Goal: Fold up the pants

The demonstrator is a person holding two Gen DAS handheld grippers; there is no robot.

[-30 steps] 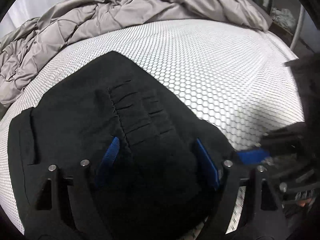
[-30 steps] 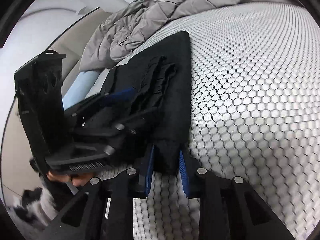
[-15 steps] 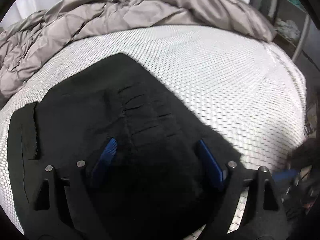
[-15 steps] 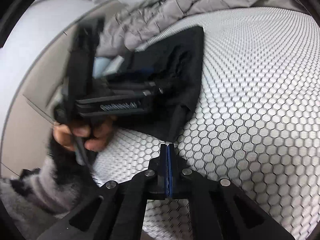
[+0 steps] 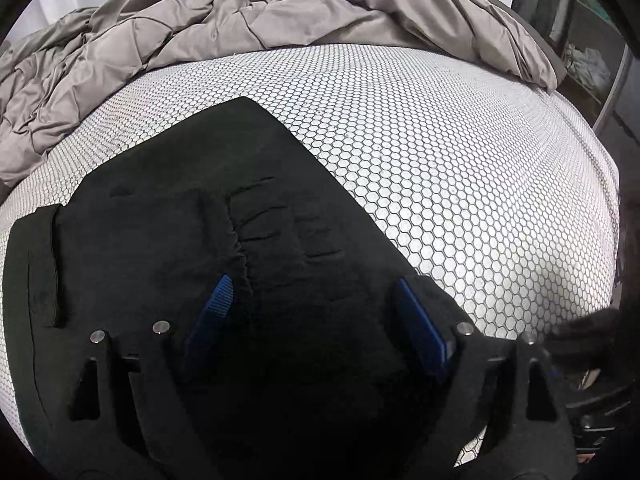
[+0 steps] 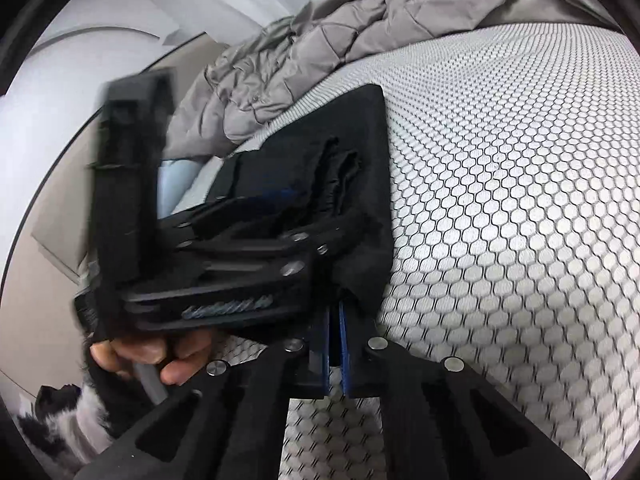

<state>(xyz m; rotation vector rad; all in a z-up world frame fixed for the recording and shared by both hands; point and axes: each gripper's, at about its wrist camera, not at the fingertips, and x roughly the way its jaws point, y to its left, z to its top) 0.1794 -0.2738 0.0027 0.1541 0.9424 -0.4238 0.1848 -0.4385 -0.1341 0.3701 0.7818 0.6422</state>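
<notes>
Bed (image 5: 440,152) with honeycomb cover — black pants (image 5: 192,240) folded; left gripper (image 5: 316,312) fingers wide over them, right gripper (image 6: 335,316) fingers pinched together at the pants' corner.

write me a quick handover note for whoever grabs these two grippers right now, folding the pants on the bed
Left gripper: jaws wide open, poised over the pants, pads either side of the gathered waistband; nothing gripped.
Right gripper: jaws shut, at the near corner of the pants; the view does not show clearly whether cloth is pinched.
Pants: black, lying as a flat folded rectangle on the honeycomb mattress, near its edge. Grey duvet bunched at the far end, clear of them.
Done: pants look folded at least once.
Left: judge whether another fold is needed, then probably close left on the waistband edge and bring it over.
</notes>
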